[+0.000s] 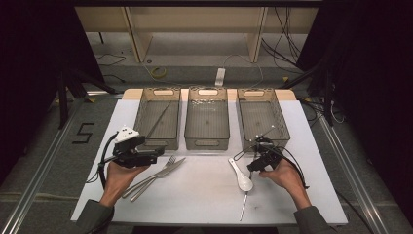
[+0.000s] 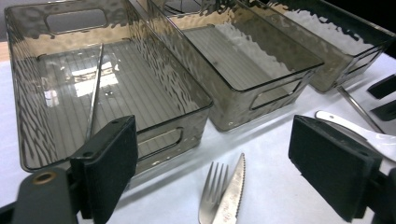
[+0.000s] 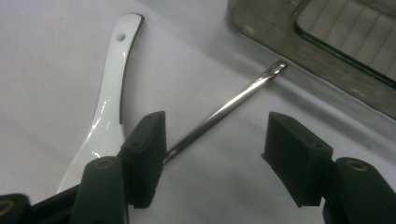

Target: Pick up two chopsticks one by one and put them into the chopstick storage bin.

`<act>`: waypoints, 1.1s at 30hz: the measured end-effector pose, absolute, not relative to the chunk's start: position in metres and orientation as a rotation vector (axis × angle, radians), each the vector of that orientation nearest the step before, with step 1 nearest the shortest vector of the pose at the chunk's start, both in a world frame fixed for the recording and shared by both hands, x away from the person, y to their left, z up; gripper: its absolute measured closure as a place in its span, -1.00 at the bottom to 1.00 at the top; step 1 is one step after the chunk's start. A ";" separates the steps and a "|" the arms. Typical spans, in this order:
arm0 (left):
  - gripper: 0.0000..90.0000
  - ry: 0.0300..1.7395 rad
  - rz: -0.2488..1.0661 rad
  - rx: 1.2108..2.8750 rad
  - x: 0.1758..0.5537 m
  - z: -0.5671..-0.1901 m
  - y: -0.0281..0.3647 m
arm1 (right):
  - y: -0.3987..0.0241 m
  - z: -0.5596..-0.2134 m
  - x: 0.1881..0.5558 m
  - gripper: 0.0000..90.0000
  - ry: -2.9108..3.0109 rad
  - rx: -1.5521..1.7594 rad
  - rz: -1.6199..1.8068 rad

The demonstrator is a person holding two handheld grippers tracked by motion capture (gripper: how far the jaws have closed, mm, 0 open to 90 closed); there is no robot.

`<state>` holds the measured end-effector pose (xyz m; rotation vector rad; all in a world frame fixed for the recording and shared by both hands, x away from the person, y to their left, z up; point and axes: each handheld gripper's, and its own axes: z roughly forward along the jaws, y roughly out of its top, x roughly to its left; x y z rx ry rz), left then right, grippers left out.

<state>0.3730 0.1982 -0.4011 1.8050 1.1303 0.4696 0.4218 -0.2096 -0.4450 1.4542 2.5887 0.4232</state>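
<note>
My left gripper (image 1: 157, 152) (image 2: 212, 140) hangs open just over the tips of a steel fork (image 1: 168, 162) (image 2: 214, 182) and a serrated knife (image 1: 171, 167) (image 2: 234, 184), which lie side by side on the white mat. Nothing is between its pads. My right gripper (image 1: 253, 158) (image 3: 217, 140) is open and low over the mat. A metal chopstick (image 3: 233, 100) (image 2: 357, 107) lies between its jaws, untouched by the pads. A white ceramic spoon (image 1: 242, 176) (image 3: 109, 93) rests just to its left.
Three smoky clear bins stand in a row at the back: left (image 1: 141, 117), middle (image 1: 207, 142), right (image 1: 283, 122). The left bin holds one metal chopstick (image 1: 159, 119) (image 2: 95, 88). A thin metal stick (image 1: 242, 207) lies near the mat's front edge.
</note>
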 end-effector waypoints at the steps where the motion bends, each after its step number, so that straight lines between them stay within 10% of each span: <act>1: -0.66 1.129 0.468 1.805 0.372 -0.401 0.199 | -0.208 -0.447 0.422 -0.11 2.587 1.451 0.412; 33: -0.66 1.132 0.433 1.820 0.368 -0.407 0.198 | -0.200 -0.456 0.415 0.10 2.677 1.401 0.274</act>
